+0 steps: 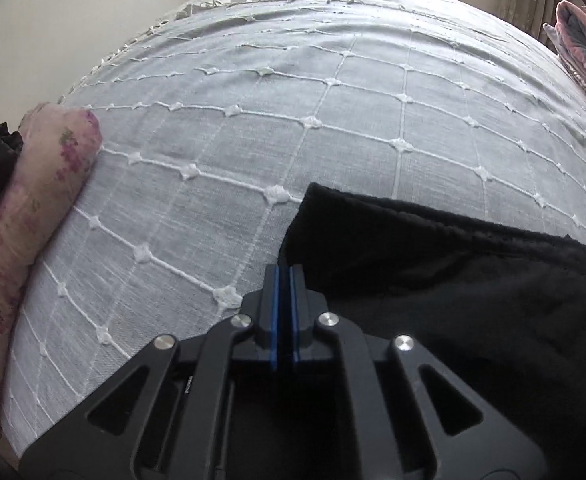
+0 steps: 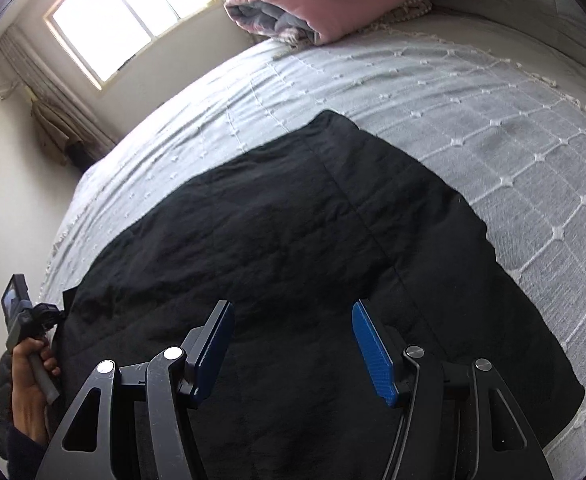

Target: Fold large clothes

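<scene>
Bed (image 2: pixel 493 128), black garment (image 2: pixel 293 240), folded quilt (image 2: pixel 325 4)

garment (image 2: pixel 293 240): matt black cloth | bedspread (image 1: pixel 333 120): woven, knotted grid | fingers (image 2: pixel 373 352): ribbed blue pads

Left gripper (image 1: pixel 284 276) jaws closed; right gripper (image 2: pixel 293 334) (tilted down) jaws apart.

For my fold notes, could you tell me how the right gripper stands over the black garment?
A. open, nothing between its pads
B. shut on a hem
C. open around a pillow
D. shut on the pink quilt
A: the right gripper hangs over the black garment with its blue pads well apart and nothing between them.
</scene>
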Available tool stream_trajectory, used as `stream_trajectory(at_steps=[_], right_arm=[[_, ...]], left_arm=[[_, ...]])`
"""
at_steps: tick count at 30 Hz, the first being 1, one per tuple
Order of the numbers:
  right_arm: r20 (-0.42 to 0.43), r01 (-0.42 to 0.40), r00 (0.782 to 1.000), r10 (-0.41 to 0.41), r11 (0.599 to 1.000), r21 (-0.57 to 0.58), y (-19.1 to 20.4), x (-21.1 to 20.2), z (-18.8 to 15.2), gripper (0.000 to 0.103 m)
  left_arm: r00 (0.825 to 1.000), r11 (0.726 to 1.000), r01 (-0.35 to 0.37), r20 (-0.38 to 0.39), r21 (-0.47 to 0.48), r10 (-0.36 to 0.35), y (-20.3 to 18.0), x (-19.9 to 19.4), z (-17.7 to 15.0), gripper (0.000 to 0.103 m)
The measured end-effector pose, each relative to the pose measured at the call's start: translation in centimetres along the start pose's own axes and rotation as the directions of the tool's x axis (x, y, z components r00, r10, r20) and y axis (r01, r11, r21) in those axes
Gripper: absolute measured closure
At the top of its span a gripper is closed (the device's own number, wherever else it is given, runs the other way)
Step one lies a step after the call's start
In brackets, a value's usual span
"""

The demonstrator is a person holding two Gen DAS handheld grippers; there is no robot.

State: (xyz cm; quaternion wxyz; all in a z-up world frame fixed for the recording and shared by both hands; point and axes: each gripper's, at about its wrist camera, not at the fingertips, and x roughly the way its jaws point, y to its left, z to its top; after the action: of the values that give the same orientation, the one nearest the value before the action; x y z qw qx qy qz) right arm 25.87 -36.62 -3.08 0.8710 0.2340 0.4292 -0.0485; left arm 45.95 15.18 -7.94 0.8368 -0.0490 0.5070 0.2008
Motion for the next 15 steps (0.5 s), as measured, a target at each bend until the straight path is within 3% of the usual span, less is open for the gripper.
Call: stream_trajectory(at_steps=[4, 8, 11, 13, 15], right_arm=[[0.032, -0.014, 0.999, 0.014, 1.000, -0.009, 0.4, -1.1, 0.0, 0.041], [0.040, -0.006, 0.999, 0.009, 0.998, -0.061, 1.7, -1.5, -0.4, 0.041], [0.035, -0.013, 0.999, 0.016, 0.997, -0.081, 2.5, -1.6, -0.9, 0.041], [0.039, -0.017, 0.999, 0.020, 0.996, -0.089, 2.8, -1.9, -1.1, 0.041], [0.044, -0.018, 0.999, 0.022, 0.996, -0.091, 2.8, -2.2, -1.2, 0.041]], left_arm=[[0.998, 0.998, 0.041, 0.043, 0.040, -0.042, 0.5, -3.0, 0.3, 0.060], [0.984, 0.993, 0.081, 0.153, 0.085, -0.093, 1.0, -9.4, -1.2, 0.051], [0.967, 0.973, 0.149, 0.180, 0.175, -0.181, -0.3, -14.7, -5.0, 0.043], [0.946, 0.942, 0.230, 0.171, 0.246, -0.275, -1.9, -18.1, -9.0, 0.039], [0.922, 0.891, 0.311, 0.124, 0.330, -0.368, -3.9, -20.1, -12.7, 0.037]])
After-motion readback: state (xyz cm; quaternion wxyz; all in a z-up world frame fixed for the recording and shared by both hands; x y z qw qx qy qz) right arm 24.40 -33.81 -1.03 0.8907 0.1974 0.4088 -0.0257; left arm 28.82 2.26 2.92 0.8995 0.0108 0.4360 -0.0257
